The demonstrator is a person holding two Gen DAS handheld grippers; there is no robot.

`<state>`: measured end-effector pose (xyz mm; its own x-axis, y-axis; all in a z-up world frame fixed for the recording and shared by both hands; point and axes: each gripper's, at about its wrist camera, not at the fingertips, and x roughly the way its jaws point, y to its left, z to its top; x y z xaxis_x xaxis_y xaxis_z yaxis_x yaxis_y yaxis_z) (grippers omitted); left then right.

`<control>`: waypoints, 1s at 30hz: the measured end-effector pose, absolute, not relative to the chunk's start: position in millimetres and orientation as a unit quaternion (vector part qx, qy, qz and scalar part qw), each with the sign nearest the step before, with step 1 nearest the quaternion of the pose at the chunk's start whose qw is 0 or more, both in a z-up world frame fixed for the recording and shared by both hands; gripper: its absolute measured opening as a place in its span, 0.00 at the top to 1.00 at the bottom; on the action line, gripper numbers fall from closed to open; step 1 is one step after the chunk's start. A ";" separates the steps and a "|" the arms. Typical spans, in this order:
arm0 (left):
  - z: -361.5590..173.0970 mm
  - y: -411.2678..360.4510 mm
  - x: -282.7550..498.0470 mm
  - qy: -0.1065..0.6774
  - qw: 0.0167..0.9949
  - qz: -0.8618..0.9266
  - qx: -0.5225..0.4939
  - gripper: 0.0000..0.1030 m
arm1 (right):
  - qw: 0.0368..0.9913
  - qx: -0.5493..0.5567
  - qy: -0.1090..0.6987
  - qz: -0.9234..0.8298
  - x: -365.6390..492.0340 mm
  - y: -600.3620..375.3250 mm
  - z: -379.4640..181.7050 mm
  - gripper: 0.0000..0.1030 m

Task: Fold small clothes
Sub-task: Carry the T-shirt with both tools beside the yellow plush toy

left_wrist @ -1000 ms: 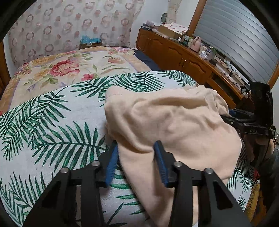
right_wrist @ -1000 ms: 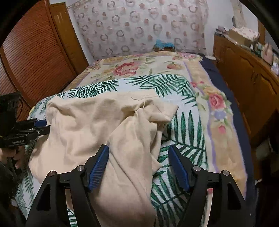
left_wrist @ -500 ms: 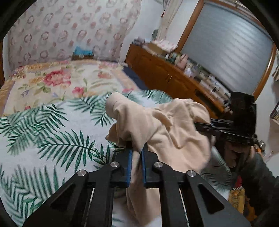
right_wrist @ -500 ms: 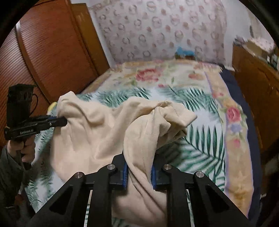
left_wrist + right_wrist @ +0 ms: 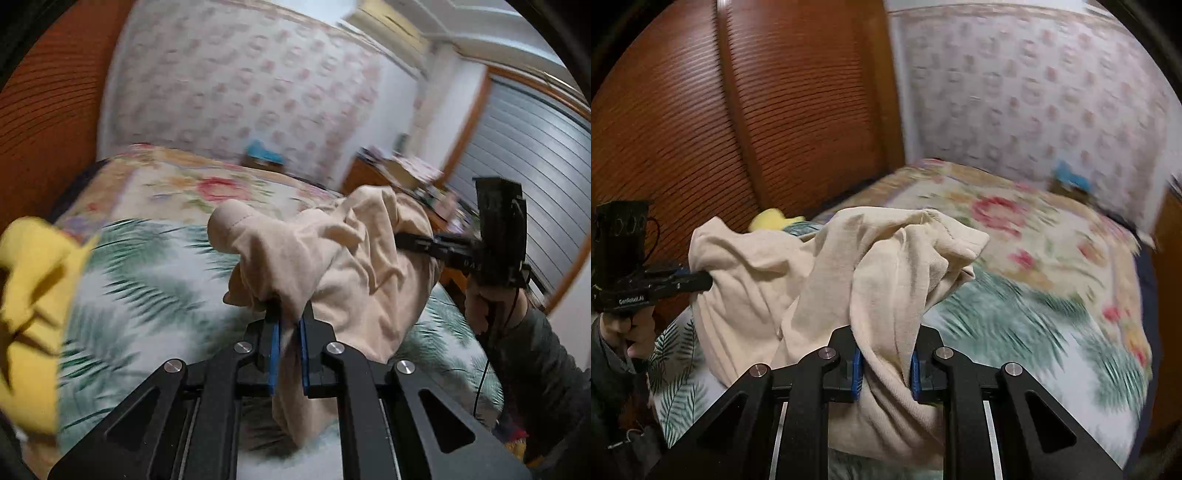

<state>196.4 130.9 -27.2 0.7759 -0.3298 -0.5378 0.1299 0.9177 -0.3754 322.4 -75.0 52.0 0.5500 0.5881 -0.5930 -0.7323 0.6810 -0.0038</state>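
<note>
A cream garment (image 5: pixel 332 258) hangs bunched in the air above the palm-leaf bedspread (image 5: pixel 147 288), held between both grippers. My left gripper (image 5: pixel 287 332) is shut on one edge of it. My right gripper (image 5: pixel 882 363) is shut on another bunched edge of the cream garment (image 5: pixel 849 266). The right gripper shows at the right in the left wrist view (image 5: pixel 443 247). The left gripper shows at the left in the right wrist view (image 5: pixel 687 280). Both views are blurred by motion.
A yellow garment (image 5: pixel 33 306) lies at the bed's left side, also in the right wrist view (image 5: pixel 772 219). A floral quilt (image 5: pixel 1015 218) covers the far bed. Brown wardrobe doors (image 5: pixel 720 129) stand left. A wooden dresser (image 5: pixel 391 177) stands right.
Both grippers closed on the cream garment and lifted it off the bed. Both cameras have tilted up and swung left, with the cloth now hanging bunched between them.
</note>
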 end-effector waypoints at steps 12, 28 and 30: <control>-78.1 219.0 174.6 0.310 0.927 -0.021 -0.209 0.91 | 0.815 -0.237 0.274 0.452 413.6 121.4 29.8 0.82; -89.9 223.8 148.6 0.335 0.929 0.042 -0.153 0.79 | 0.810 -0.201 0.295 0.466 497.8 174.9 -1.5 0.61; -80.2 222.8 140.8 0.322 0.934 0.041 -0.147 0.67 | 0.824 -0.179 0.289 0.454 502.4 163.6 5.6 0.59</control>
<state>140.8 222.8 -80.2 0.7894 -0.0178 -0.6136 -0.1712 0.9536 -0.2478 502.4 163.6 5.6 0.4205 0.6442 -0.6389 -0.8510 0.5242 -0.0315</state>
